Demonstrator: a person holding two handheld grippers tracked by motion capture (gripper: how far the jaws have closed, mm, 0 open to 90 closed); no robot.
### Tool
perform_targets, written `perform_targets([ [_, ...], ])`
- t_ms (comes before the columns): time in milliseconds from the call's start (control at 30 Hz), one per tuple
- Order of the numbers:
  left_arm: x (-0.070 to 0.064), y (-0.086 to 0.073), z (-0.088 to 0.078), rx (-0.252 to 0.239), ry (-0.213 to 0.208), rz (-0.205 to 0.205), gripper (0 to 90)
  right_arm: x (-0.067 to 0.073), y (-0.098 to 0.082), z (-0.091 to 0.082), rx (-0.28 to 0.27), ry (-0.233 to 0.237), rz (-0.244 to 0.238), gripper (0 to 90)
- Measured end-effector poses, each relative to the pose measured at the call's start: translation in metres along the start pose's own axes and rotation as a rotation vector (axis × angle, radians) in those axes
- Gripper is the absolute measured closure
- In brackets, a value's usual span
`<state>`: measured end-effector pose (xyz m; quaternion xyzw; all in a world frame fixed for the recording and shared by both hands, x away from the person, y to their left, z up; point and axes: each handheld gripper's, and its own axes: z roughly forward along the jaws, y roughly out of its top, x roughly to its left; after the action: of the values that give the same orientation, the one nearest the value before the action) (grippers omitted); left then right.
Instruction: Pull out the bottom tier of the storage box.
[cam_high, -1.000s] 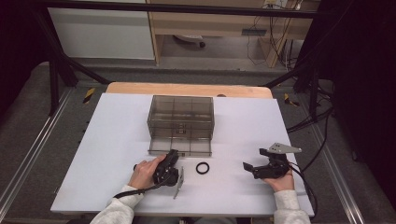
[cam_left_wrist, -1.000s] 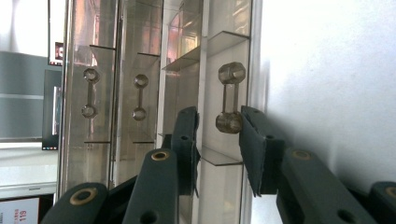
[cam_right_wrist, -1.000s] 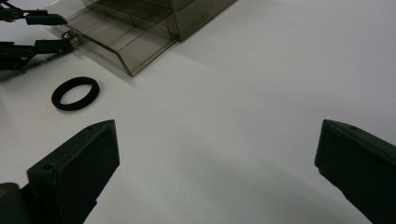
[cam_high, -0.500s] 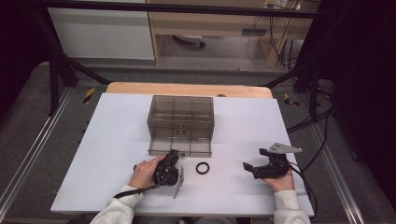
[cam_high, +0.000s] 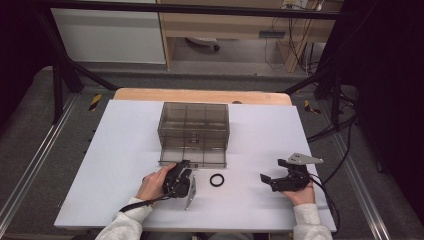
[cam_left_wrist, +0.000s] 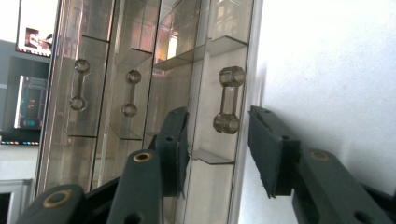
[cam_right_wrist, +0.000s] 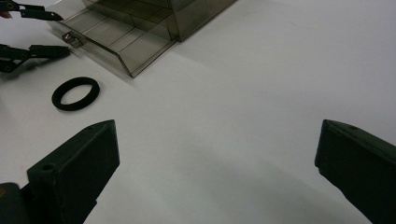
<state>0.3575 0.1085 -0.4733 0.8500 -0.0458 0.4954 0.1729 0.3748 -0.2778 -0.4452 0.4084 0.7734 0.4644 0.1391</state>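
**A:** So what's on the white table?

**B:** Smoky plastic drawer box, bottom drawer pulled out. Left gripper sits at that drawer's handle, jaws just been opening, either side of it, not squeezing.

**A:** And the right gripper?

**B:** Spread wide, nothing in it, resting apart. Black ring lies between them, just beside the drawer.
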Motion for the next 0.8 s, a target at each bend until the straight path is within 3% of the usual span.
perform_targets([
  [233, 0.005, -0.001, -0.004, 0.0, -0.024, -0.061, 47.2, 0.0, 0.0, 0.0, 0.001, 0.0, -0.001, 0.4],
  [800, 0.016, -0.005, -0.015, -0.035, -0.095, -0.268, 36.0, 0.0, 0.0, 0.0, 0.0, 0.002, 0.002, 0.4],
])
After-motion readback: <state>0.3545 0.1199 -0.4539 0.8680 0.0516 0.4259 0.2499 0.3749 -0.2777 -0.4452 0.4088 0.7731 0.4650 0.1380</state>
